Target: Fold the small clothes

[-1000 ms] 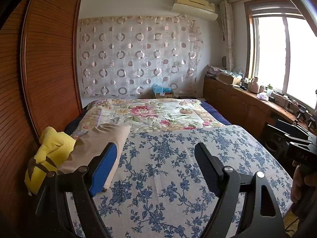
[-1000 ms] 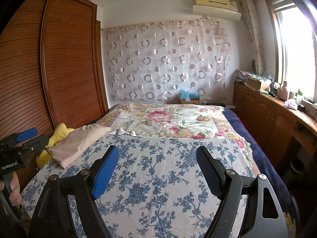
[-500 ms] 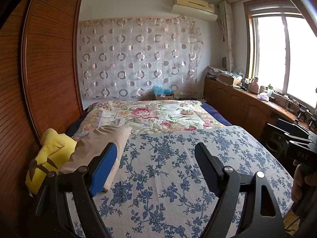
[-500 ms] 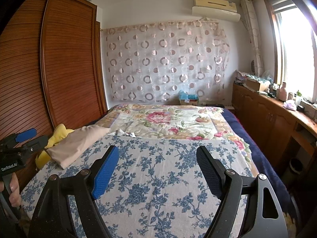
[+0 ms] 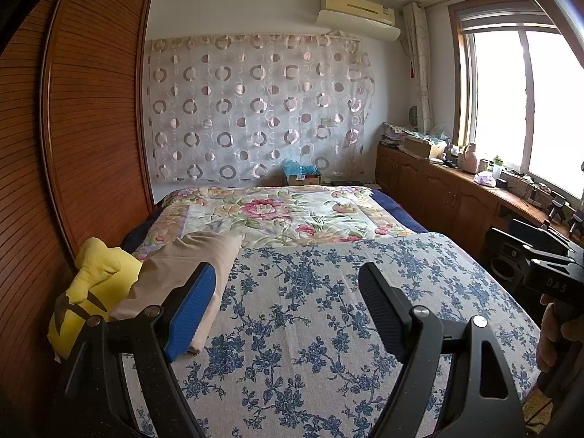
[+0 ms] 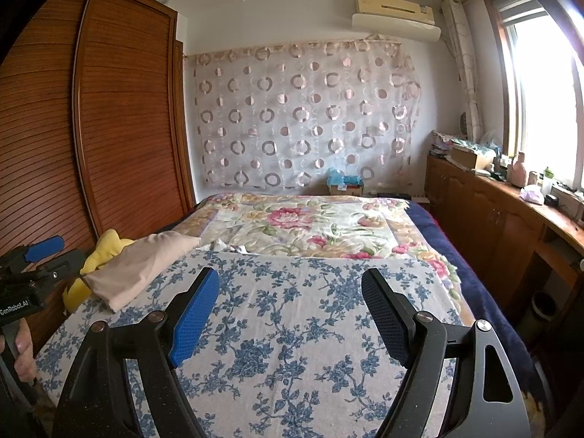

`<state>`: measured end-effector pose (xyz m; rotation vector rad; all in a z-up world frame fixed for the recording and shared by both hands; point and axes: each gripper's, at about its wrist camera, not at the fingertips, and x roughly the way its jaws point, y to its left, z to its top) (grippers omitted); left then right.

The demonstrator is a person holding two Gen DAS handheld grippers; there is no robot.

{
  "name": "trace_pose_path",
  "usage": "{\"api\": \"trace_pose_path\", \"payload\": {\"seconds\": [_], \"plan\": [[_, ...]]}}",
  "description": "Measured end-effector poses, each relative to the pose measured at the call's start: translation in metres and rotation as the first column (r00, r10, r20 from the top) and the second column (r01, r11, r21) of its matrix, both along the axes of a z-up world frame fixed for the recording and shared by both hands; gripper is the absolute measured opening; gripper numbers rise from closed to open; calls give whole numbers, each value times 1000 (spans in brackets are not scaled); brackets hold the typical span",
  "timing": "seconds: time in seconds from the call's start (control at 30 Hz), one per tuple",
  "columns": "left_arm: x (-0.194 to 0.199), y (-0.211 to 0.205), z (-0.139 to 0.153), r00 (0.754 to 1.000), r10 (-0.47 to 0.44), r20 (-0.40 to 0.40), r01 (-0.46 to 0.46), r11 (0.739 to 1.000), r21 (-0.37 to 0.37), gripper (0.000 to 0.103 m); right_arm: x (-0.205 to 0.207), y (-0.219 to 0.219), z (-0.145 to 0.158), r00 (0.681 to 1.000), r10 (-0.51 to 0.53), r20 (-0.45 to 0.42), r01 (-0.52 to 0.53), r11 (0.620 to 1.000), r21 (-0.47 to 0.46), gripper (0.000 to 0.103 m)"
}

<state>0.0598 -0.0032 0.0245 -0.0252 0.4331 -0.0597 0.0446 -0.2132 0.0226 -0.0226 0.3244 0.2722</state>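
A beige folded cloth lies at the left edge of the bed, with a yellow garment bunched beside it against the wardrobe. In the right wrist view the beige cloth and the yellow garment sit far to the left. My left gripper hovers open over the blue-flowered sheet, its left finger just in front of the beige cloth, nothing between the fingers. My right gripper is open too, above the same sheet, holding nothing.
A tall wooden wardrobe runs along the left of the bed. A pink floral quilt covers the far half. Low wooden cabinets with clutter stand under the window at right. A hand grips the other gripper's handle.
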Motion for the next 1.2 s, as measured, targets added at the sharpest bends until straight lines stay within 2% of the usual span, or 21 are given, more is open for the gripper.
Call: {"api": "trace_pose_path", "payload": {"seconds": [1.2], "plan": [[0,1,-6,1000,-1,3,1,1000,2,81,4,-3,-1,1000,4,7,-4,1000,-1,82]]}}
